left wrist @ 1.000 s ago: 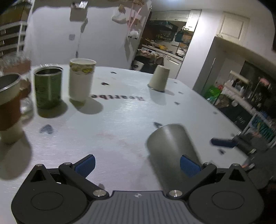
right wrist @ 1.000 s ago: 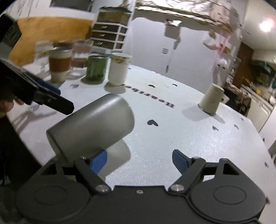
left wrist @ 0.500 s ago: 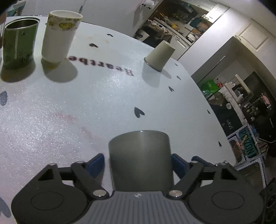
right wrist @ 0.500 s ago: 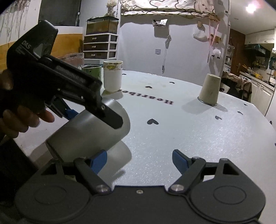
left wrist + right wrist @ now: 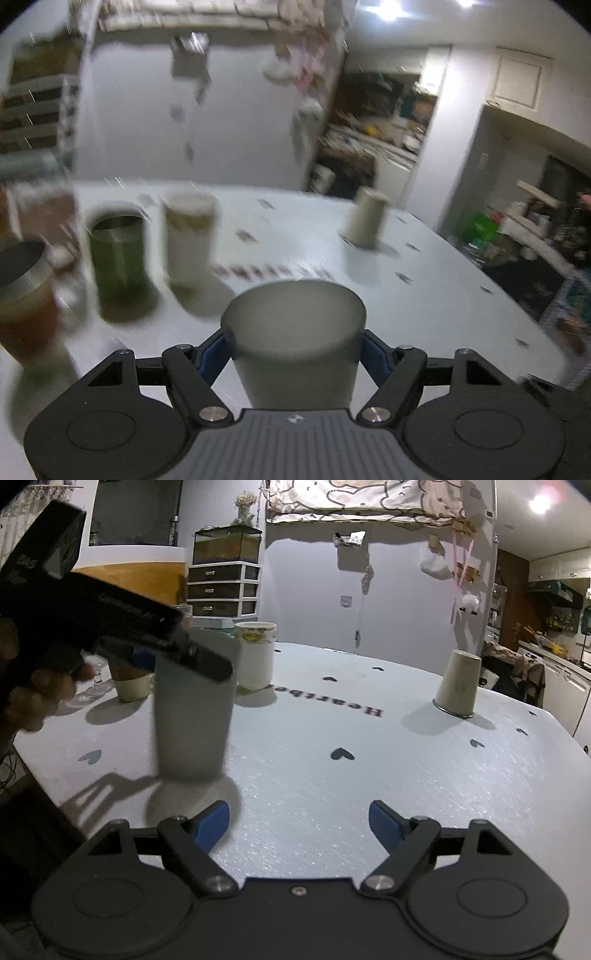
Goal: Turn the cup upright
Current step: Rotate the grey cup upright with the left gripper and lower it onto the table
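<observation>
A plain grey cup point(image 5: 295, 339) sits between the blue pads of my left gripper point(image 5: 293, 354), which is shut on it. In the right wrist view the same grey cup point(image 5: 194, 709) stands vertical, narrower end down, near the table's left front, with the left gripper's fingers point(image 5: 184, 653) clamped on its upper part. My right gripper point(image 5: 299, 821) is open and empty, low over the table just right of the cup.
A beige cup point(image 5: 457, 685) stands upside down at the far right of the white table point(image 5: 406, 775). A white patterned cup point(image 5: 255, 657), a green can point(image 5: 118, 254) and a brown-sleeved cup point(image 5: 26, 295) stand at the far left. The table edge is close on the left.
My left gripper closed around the grey cup, which lay tilted on its side, and turned it to vertical. My right gripper stayed open and drew slightly back.
</observation>
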